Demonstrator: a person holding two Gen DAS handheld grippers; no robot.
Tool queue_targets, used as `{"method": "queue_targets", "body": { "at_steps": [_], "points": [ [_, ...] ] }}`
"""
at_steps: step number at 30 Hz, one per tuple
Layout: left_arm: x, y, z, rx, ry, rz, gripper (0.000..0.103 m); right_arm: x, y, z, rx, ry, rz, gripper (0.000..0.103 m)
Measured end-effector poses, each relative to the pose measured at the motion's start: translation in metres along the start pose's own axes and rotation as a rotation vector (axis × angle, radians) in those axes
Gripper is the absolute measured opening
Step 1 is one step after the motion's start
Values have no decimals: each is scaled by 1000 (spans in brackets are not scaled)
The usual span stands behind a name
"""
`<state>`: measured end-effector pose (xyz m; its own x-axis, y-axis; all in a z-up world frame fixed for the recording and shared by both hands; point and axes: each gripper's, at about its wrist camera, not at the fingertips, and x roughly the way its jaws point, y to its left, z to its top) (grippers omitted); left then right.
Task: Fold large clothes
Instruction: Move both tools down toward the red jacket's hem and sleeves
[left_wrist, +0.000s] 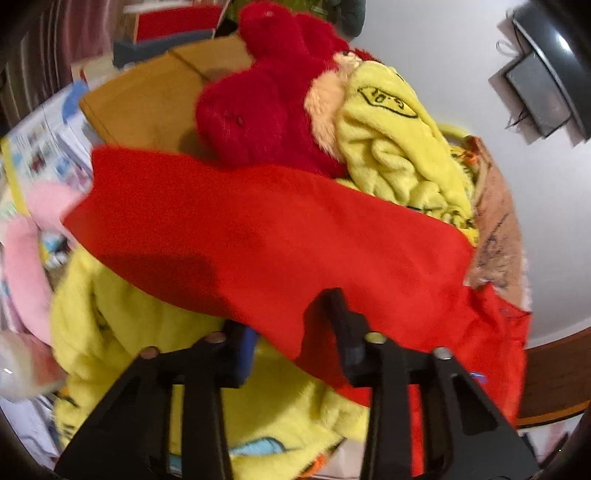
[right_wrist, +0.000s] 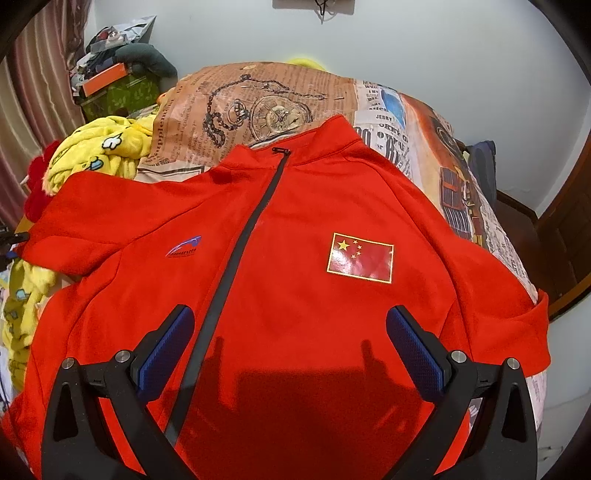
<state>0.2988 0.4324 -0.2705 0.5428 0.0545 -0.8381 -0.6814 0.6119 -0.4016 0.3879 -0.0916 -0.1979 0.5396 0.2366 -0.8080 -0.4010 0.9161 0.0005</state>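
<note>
A red zip-up jacket (right_wrist: 295, 206) lies face up and spread on the bed, with a flag patch (right_wrist: 360, 257) on its chest and a dark zipper (right_wrist: 236, 251) running down the front. My right gripper (right_wrist: 290, 332) hovers over the lower front, jaws wide apart, nothing between its blue pads (right_wrist: 413, 354). In the left wrist view the jacket's sleeve (left_wrist: 258, 229) stretches across a pile of clothes. My left gripper (left_wrist: 288, 317) sits at the sleeve's lower edge. The cloth passes between its narrowed jaws, one finger under it and one on top, with a gap still showing.
Yellow fleece clothes (left_wrist: 391, 158), a red plush garment (left_wrist: 258, 110) and something pink (left_wrist: 26, 251) are heaped under and beside the sleeve, next to a cardboard box (left_wrist: 147, 96). A newspaper-print bedspread (right_wrist: 258, 96) covers the bed. Boxes (right_wrist: 122, 92) stand at the back left, and wooden furniture (right_wrist: 569, 240) is to the right.
</note>
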Motion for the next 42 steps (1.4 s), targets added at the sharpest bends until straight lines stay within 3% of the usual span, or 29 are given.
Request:
{"method": "queue_targets", "body": {
  "at_steps": [2,9,15,21,26,31,37,42],
  "points": [
    [-6,-9,3,43,-29,53,14,-1,1,0,-1,-3,-1,103],
    [-61,-74,9,246,-190,111,4,-16,-3,1,-4,-29,-6,103],
    [-117,-170,0,428,-328,0,3,-33,-18,2,7,-65,-16,103],
    [-132,-263,-34,586,-346,-136,3,-46,-36,-1,16,-89,-36,103],
    [-108,-330,-82,732,-279,-190,3,-56,-54,-6,38,-101,-43,103],
    [-55,-373,-150,892,-140,-195,3,-62,-71,-14,55,-105,-53,103],
    [9,-394,-229,1028,62,-157,3,-59,-89,-27,89,-77,-45,103],
    [38,-392,-274,1086,168,-132,3,-55,-95,-34,106,-51,-39,103]
  ]
}}
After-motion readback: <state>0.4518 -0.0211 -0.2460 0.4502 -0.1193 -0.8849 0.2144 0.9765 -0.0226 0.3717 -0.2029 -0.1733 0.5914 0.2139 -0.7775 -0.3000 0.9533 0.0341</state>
